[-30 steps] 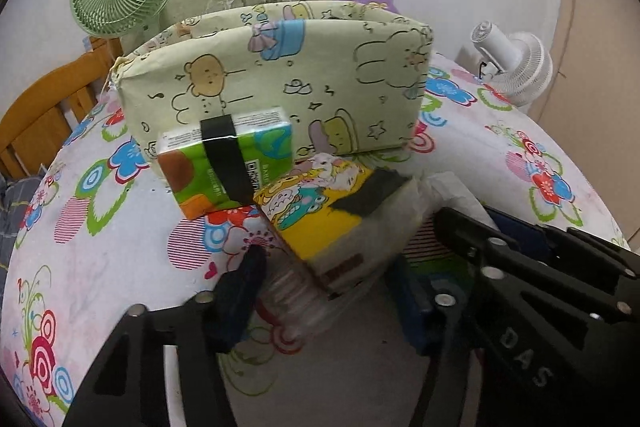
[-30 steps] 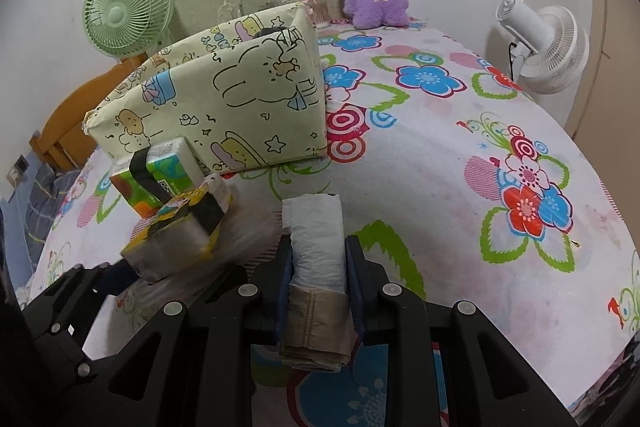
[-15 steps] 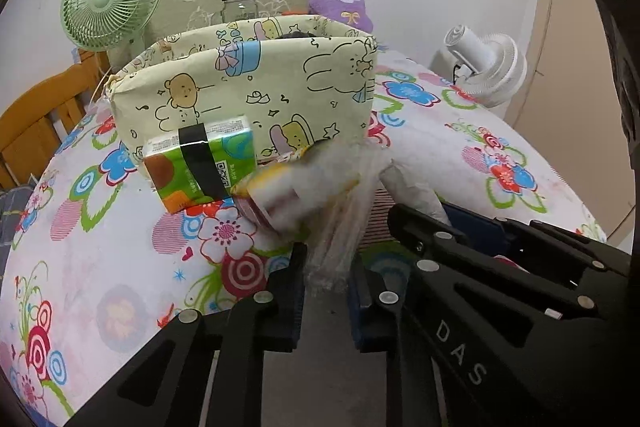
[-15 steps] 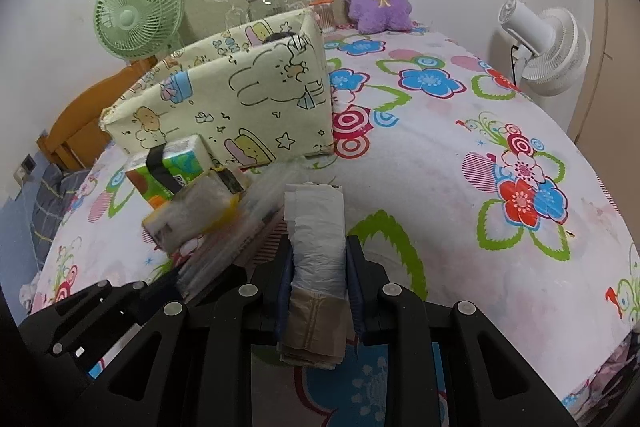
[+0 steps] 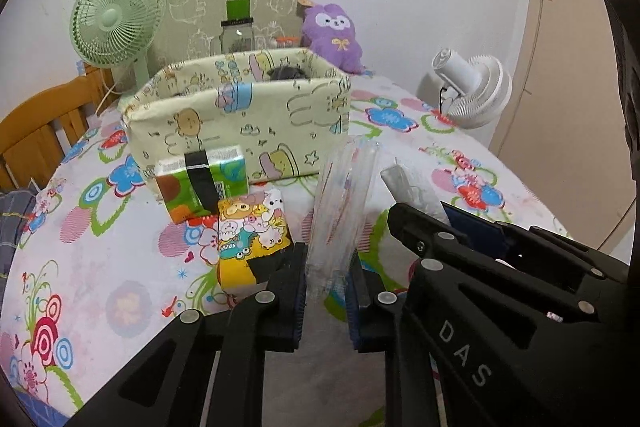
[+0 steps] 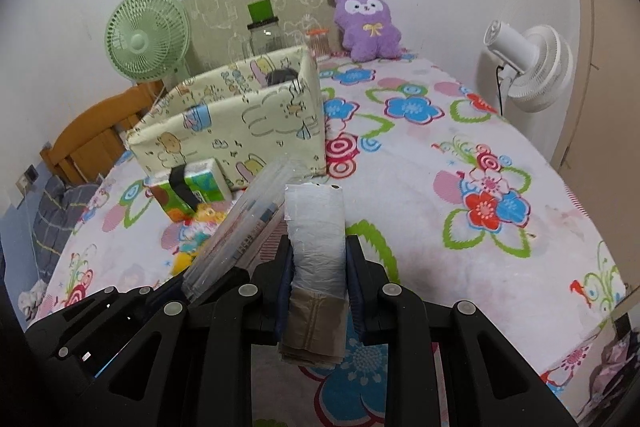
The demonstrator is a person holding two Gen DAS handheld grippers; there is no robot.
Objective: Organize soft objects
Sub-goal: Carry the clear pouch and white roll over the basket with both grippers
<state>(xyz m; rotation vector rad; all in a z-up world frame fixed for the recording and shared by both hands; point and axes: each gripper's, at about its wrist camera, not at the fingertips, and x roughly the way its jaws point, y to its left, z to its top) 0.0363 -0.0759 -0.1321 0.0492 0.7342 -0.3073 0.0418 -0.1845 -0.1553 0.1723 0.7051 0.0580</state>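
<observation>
At the far left a pale green desk fan stands at the back edge of the flower-printed tablecloth, with a wooden chair back below it. Next comes the cream fabric storage box with cartoon animal print, open at the top and sitting upright. Touching its front wall lies a green tissue pack with a black tape band, and just in front of that rests a yellow tissue pack printed with cartoon animals, flat on the cloth.

The left gripper has its fingers pressed together on a clear crinkly plastic packet, which stands up tilted above the table; in the right wrist view the same packet leans toward the box. Beside it, the right gripper is clamped on a white roll of thin plastic bags with a tan paper wrapper at its near end, held above the cloth.

Behind the box stand a glass jar with a green lid and a purple plush toy against the wall. At the far right, a white fan stands at the table's edge.
</observation>
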